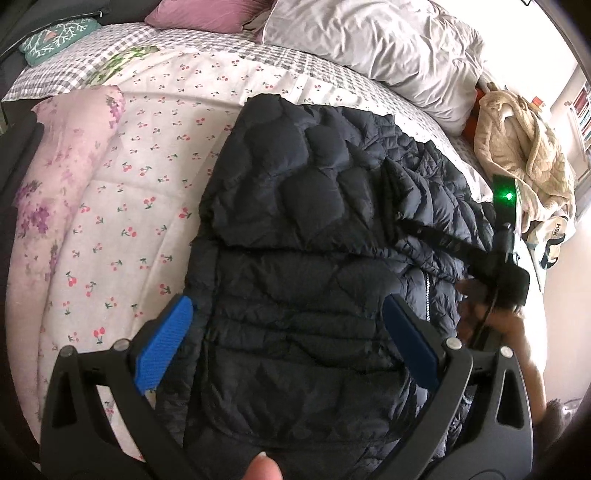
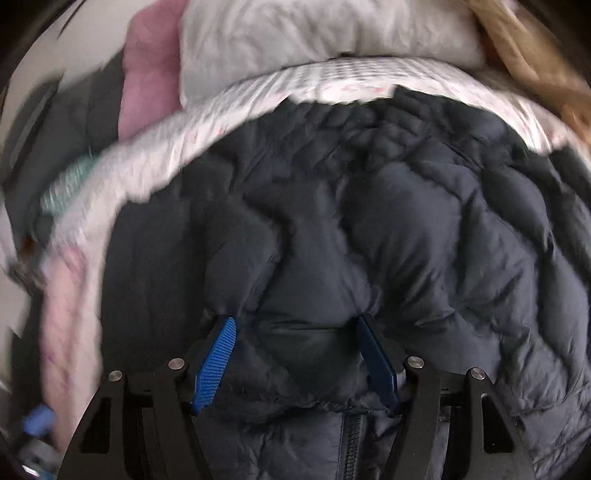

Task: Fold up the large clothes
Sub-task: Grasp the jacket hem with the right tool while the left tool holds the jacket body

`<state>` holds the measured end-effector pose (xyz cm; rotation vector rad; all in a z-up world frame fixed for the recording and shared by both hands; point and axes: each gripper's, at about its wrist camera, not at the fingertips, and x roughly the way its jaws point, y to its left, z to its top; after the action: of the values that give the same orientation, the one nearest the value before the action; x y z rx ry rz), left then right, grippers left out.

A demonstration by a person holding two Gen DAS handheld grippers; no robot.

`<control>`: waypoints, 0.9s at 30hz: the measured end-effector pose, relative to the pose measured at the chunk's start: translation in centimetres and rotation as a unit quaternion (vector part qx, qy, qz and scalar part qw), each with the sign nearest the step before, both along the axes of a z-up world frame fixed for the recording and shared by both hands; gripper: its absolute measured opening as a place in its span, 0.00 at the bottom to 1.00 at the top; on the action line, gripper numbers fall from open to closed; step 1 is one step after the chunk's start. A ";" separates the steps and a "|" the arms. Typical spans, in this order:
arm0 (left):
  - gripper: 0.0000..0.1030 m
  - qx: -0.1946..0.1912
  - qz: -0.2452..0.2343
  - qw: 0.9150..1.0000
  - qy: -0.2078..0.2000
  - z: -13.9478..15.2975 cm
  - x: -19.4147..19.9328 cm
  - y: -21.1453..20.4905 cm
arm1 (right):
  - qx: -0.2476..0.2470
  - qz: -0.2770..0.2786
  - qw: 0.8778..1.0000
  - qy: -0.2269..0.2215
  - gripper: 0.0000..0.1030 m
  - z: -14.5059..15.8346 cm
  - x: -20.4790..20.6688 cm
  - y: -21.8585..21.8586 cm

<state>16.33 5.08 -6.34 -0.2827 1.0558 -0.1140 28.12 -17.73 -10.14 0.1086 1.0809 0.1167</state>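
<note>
A dark navy quilted puffer jacket [image 1: 314,229] lies spread on the bed, partly folded. My left gripper [image 1: 288,321] is open, its blue pads wide apart just above the jacket's near edge, holding nothing. The right gripper shows in the left wrist view [image 1: 506,258] at the jacket's right side, with a green light on it. In the right wrist view the right gripper [image 2: 295,332] has its blue fingers [image 2: 216,362] pressed into a bunched fold of the jacket [image 2: 369,221] near the zipper [image 2: 351,450]. The view is motion-blurred.
The bed has a white cherry-print cover [image 1: 147,166] and a pink floral blanket [image 1: 62,166] at left. A grey crumpled duvet [image 1: 388,48] and purple pillow [image 1: 207,14] lie at the back. A beige robe [image 1: 524,147] hangs at right.
</note>
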 end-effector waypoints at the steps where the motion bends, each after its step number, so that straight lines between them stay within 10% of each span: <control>1: 0.99 0.001 -0.001 1.000 0.001 0.0 0.0 0.0 | -0.012 0.012 1.000 0.000 0.68 0.2 -0.3 0.6; 16: 0.99 0.046 -0.040 0.998 -0.027 1.3 -4.4 0.2 | 0.050 -0.033 0.998 -0.015 0.81 11.3 -15.9 -12.3; 27: 0.99 0.012 -0.052 0.999 0.000 0.6 -11.1 3.8 | 0.045 -0.130 0.990 0.034 0.83 10.2 -31.3 -26.7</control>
<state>5.20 8.84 -5.71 -0.2063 1.0711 -0.1959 -3.15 -44.46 0.06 0.3366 1.1204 -0.0737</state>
